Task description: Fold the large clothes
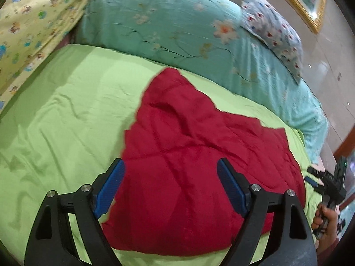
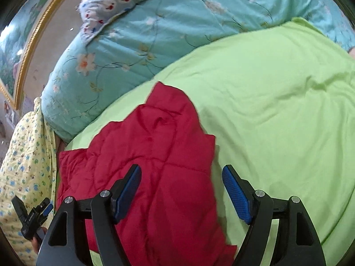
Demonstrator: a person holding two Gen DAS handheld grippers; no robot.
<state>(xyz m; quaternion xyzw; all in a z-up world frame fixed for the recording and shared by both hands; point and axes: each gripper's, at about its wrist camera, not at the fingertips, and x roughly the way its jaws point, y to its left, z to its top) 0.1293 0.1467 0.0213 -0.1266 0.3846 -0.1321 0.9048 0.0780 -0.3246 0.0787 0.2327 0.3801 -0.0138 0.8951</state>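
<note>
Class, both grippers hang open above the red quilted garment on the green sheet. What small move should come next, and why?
Probably lower the left gripper onto the near edge of the red quilted garment. Both grippers are empty, the right gripper too, and the garment lies crumpled, only partly folded, on the green sheet.

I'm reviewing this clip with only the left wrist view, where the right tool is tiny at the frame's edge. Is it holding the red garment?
Observer: No. The right tool is open, with nothing pinched between its pads.
Operator: Where does it sit relative to the garment?
Observer: It straddles an edge of the garment: one finger is above red cloth, the other above the green sheet.
</note>
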